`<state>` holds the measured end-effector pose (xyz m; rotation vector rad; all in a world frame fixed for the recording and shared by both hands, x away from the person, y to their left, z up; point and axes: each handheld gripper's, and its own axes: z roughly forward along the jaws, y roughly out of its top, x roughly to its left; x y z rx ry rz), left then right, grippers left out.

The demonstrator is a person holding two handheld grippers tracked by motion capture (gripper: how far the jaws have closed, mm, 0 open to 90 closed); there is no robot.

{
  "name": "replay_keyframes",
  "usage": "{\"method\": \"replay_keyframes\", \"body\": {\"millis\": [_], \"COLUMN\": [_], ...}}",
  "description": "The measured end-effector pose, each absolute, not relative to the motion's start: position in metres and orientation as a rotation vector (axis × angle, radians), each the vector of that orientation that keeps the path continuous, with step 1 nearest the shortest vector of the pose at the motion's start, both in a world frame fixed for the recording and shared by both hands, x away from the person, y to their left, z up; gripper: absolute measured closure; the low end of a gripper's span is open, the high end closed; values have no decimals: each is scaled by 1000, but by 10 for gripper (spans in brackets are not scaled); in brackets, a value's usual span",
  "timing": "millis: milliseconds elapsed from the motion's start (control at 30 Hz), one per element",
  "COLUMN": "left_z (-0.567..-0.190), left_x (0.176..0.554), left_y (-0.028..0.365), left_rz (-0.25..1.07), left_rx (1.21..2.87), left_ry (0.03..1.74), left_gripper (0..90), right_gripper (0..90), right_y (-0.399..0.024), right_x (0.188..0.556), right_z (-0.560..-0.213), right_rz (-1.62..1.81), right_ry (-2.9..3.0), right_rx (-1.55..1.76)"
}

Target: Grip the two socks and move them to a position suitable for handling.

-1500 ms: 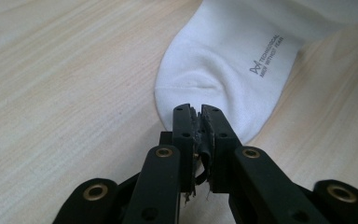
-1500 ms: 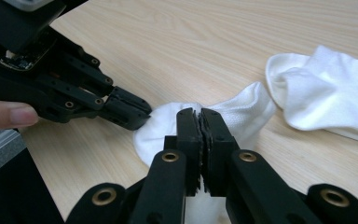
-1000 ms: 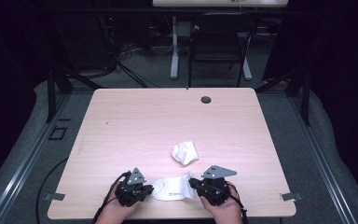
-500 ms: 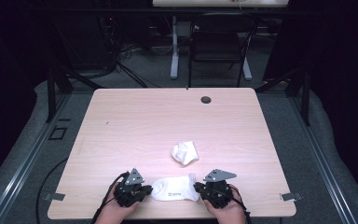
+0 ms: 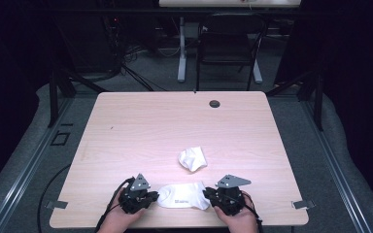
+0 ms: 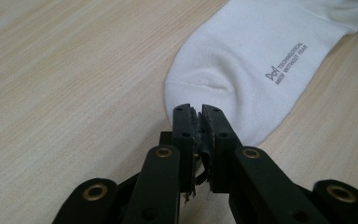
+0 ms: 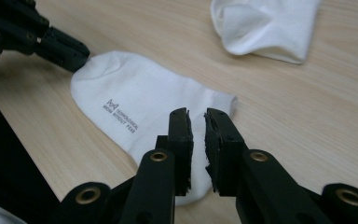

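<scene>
A white sock (image 5: 182, 196) with grey lettering lies flat near the table's front edge, between my two grippers. My left gripper (image 5: 153, 196) is shut on its toe edge; in the left gripper view the jaws (image 6: 199, 112) meet over the sock (image 6: 261, 51). My right gripper (image 5: 208, 195) is at the cuff end. Its jaws have just been opening, and in the right gripper view the gripper (image 7: 196, 116) shows a narrow gap over the sock (image 7: 135, 102), with the pads not pressing on it. The left gripper (image 7: 60, 44) touches the toe there.
A second white sock (image 5: 192, 158), crumpled, lies just beyond the flat one, also seen in the right gripper view (image 7: 265, 25). The wooden table (image 5: 175, 126) has a dark grommet (image 5: 214, 103) at its far edge. A chair (image 5: 228, 46) stands behind the table.
The right gripper has edged slightly toward the front edge of the table and its jaws have parted. The left gripper and the sock's toe have stayed put.
</scene>
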<state>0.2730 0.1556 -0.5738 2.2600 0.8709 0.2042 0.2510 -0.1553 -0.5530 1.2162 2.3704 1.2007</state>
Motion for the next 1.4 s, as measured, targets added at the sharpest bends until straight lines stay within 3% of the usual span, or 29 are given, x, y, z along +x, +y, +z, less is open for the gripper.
{"method": "replay_keyframes", "body": {"millis": [267,833,1067,1400], "left_z": [-574,-572,-570,-567], "left_x": [273,267,268,271], "left_y": [156,158,160,167], "left_rz": [210,194,202,246], "left_rx": [2270,2288,2265,2177], "left_ry": [859,856,870,903], "left_gripper": [845,836,798,682], "right_gripper": [831,879,835,694], "right_y": [-148,-153,-151,-152], "right_x": [266,256,254,266], "right_z": [-571,-572,-568,-557], "right_rz": [1067,1014,1042,1105], "right_ry": [2448,2470,2450,2387], "right_rx": [1214,1256,1248,1159]}}
